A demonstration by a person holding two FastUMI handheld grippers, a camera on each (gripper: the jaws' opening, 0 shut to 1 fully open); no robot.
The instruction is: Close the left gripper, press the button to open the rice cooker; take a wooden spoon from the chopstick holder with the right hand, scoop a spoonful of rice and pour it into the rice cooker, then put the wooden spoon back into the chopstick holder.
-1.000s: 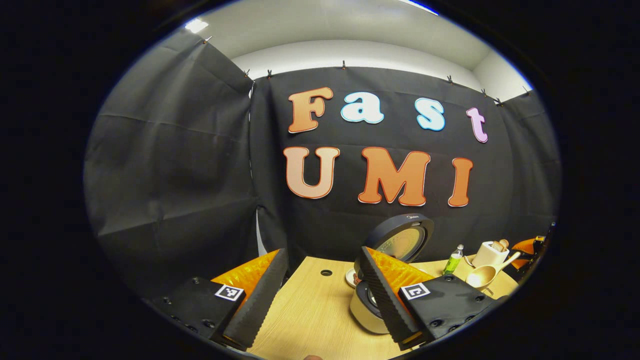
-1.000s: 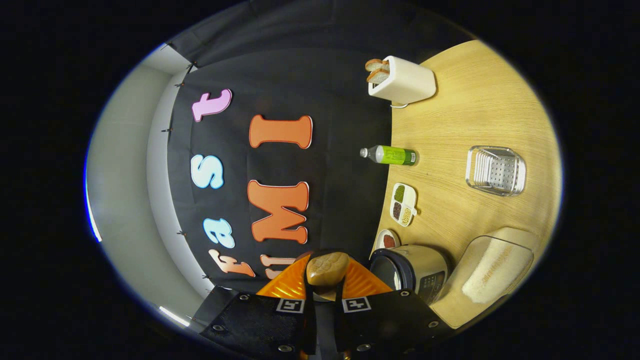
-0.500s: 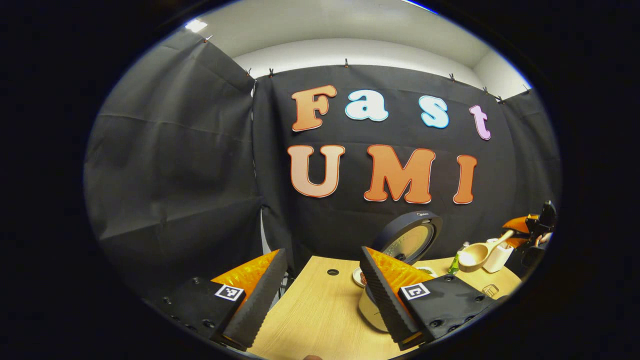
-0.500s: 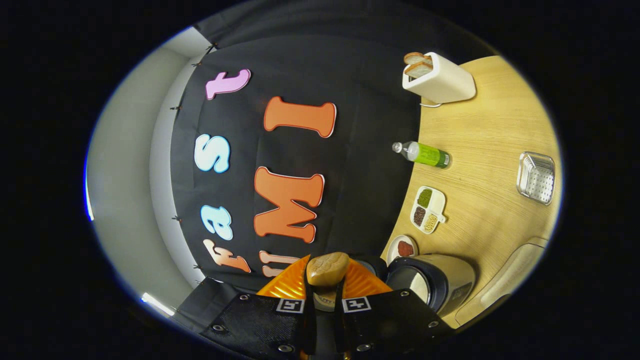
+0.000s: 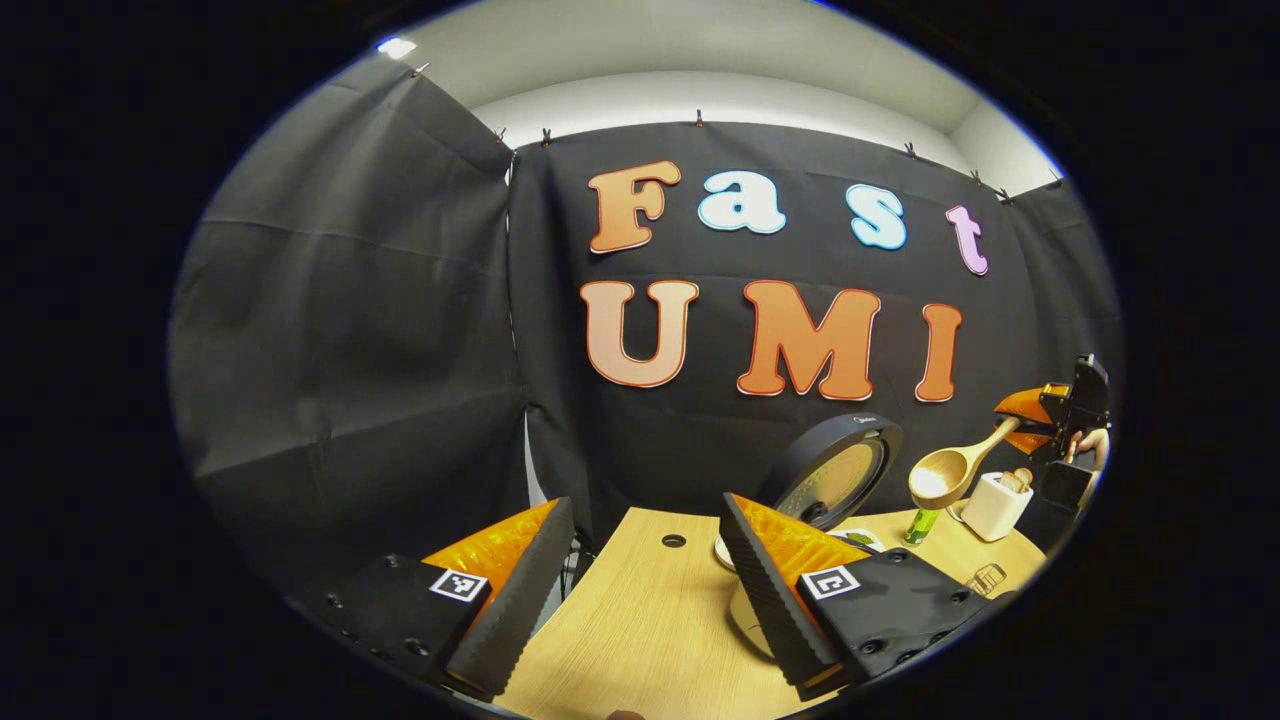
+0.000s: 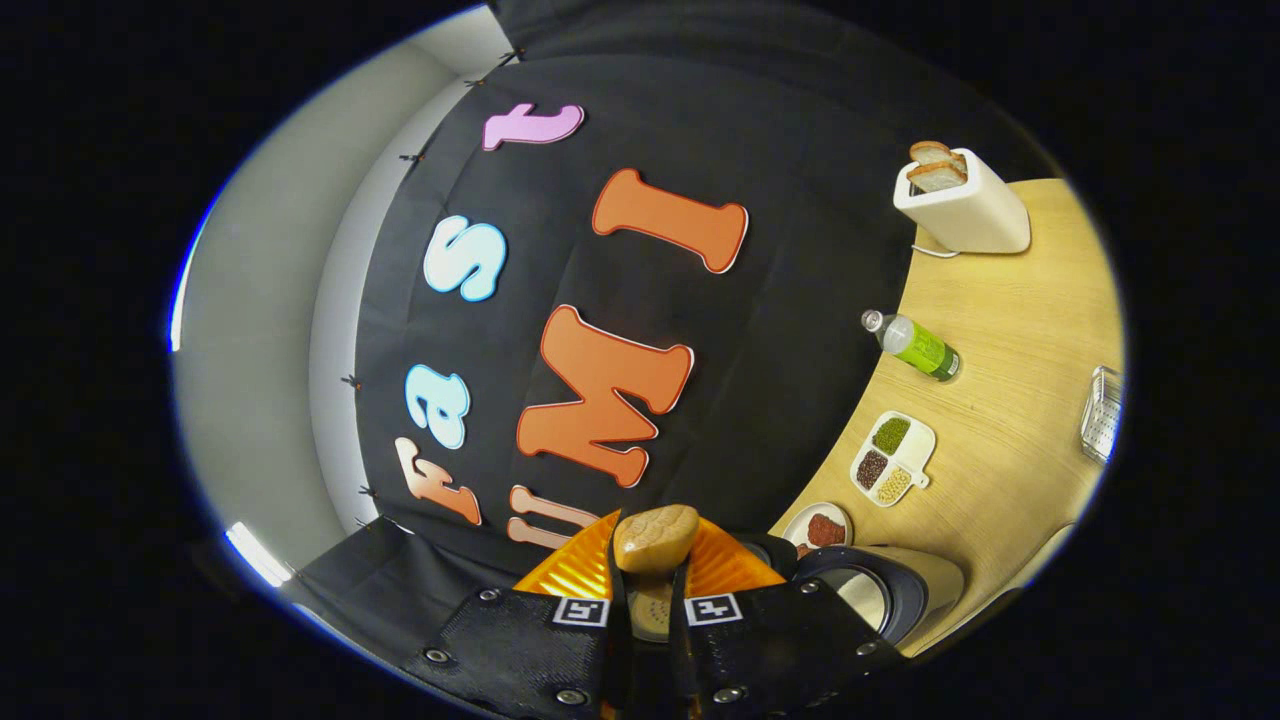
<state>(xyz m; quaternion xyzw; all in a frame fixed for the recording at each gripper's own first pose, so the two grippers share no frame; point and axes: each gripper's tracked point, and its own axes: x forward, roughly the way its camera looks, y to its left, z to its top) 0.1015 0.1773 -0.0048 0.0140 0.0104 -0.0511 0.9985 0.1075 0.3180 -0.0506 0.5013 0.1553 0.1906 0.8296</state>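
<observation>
A wooden spoon [image 5: 950, 477] is carried in the air above the far right of the tabletop [image 5: 640, 640], its bowl up and level with the raised lid of the open rice cooker [image 5: 835, 478]. The right hand-held gripper [image 5: 1040, 415] is clenched on the spoon's handle, both fingers pressing it; in the right gripper view the handle end [image 6: 655, 537] stands out between the closed fingers. Whether rice lies in the spoon's bowl cannot be told.

The left hand-held gripper [image 5: 640, 580] hangs released over the near tabletop, its fingers wide apart and holding nothing. The rice cooker stands just behind its right finger, with its round lid tilted up toward the booth wall.

In the right gripper view the cooker's open pot [image 6: 870, 592] sits at the lower right, close beside a small round dish [image 6: 818, 527] holding something reddish brown. Farther along the tabletop's back edge lie a three-part dish [image 6: 893, 460] with green, dark and pale grains in separate compartments, a green bottle [image 6: 915, 343] and a white holder [image 6: 965, 205] with two slices of bread standing in its top. A clear ribbed tray [image 6: 1100, 425] lies near the right rim. Bare wood lies open between these things.
</observation>
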